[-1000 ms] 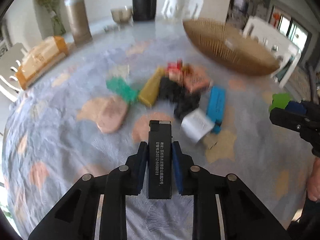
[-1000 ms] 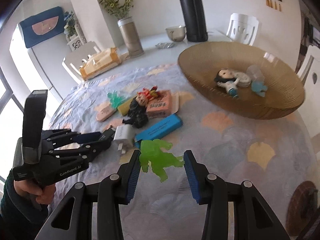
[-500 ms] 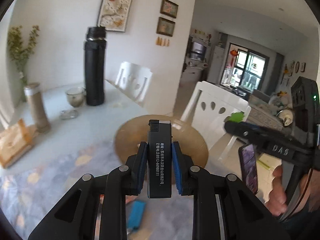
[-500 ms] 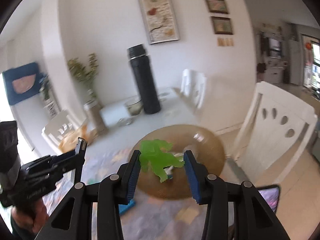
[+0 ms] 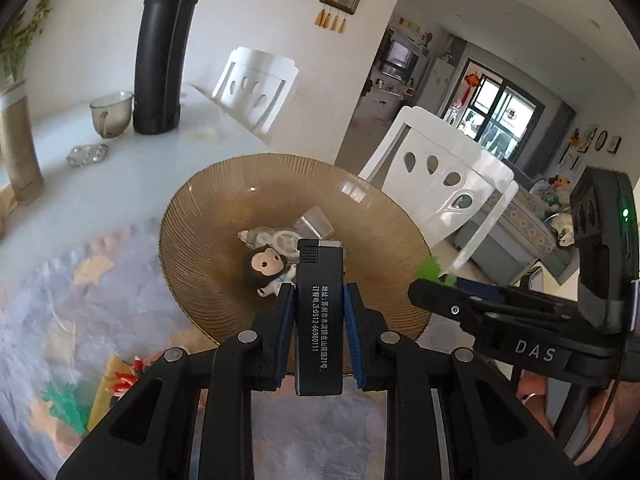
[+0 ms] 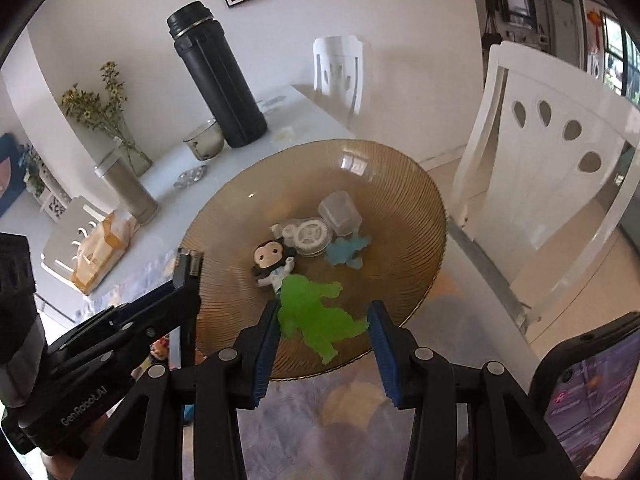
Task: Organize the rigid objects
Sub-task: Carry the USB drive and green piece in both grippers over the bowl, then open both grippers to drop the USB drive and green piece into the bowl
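Note:
My left gripper (image 5: 319,308) is shut on a black lighter (image 5: 319,312) and holds it upright over the near rim of the brown ribbed bowl (image 5: 208,216). My right gripper (image 6: 323,328) is shut on a flat green figure (image 6: 312,312) above the bowl's (image 6: 416,216) near edge. The bowl holds a dark-haired doll (image 6: 272,260), a white round case (image 6: 306,236), a clear box (image 6: 340,212) and a blue flat figure (image 6: 346,252). The left gripper (image 6: 188,272) shows at left in the right wrist view; the right gripper (image 5: 432,292) shows at right in the left wrist view.
A tall black flask (image 6: 218,76), a glass cup (image 6: 204,144), a metal canister (image 6: 126,188) and a bread bag (image 6: 100,248) stand behind the bowl. White chairs (image 6: 552,168) stand at the table's right edge. Loose toys (image 5: 100,392) lie on the cloth at left.
Both grippers have swung from the pile of toys on the cloth to above the bowl, carrying the lighter and the green figure. The view has tilted down onto the bowl.

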The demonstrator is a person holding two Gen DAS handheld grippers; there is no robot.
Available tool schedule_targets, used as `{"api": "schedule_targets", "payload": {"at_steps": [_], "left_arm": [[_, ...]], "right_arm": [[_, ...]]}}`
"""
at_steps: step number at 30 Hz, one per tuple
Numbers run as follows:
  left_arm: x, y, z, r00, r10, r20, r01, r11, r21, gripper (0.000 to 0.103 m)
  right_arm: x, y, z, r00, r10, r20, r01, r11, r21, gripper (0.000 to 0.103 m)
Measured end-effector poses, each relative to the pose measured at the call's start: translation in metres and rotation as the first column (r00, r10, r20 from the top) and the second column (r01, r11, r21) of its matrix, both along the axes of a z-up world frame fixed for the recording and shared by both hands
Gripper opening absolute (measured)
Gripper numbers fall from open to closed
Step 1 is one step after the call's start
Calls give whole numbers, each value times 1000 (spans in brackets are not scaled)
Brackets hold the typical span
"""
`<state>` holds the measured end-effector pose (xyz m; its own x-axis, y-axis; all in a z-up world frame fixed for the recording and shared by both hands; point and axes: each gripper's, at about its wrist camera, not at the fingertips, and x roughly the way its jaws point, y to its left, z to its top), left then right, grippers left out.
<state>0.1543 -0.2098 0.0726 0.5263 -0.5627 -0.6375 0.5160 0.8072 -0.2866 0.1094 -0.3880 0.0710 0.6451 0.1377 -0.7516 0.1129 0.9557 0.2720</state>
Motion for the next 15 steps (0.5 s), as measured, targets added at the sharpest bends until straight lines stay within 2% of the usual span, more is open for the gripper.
{"api": "schedule_targets", "payload": {"at_steps": [1,2,3,4,9,11,15], "left_arm": [[0,1,3,1000,7,7,-7,1000,4,22],[1,0,6,1000,13,11,-13,1000,1,22],[1,0,9,1000,18,15,-18,1000,-7,32],[2,1,13,999,30,15,-29,999,-19,45],[-21,27,42,994,68,84,-64,997,-52,45],[-38,44,56,988,97,119,-91,995,-51,45],[-77,78,83,956,192,223,-194,981,-14,46]], "right_arm": [[1,0,1,1000,4,-1,-4,1000,-1,43],[3,1,2,1000,7,-7,-7,1000,-8,51],[4,2,4,1000,1,-12,-1,1000,-20,68],[4,4,7,1000,0,-8,0,1000,-24,70],[-15,15,37,997,12,80,-6,998,-70,70],[-26,22,47,993,47,111,-41,998,-54,70],[-47,52,61,977,150,155,-147,989,-28,70]]}}
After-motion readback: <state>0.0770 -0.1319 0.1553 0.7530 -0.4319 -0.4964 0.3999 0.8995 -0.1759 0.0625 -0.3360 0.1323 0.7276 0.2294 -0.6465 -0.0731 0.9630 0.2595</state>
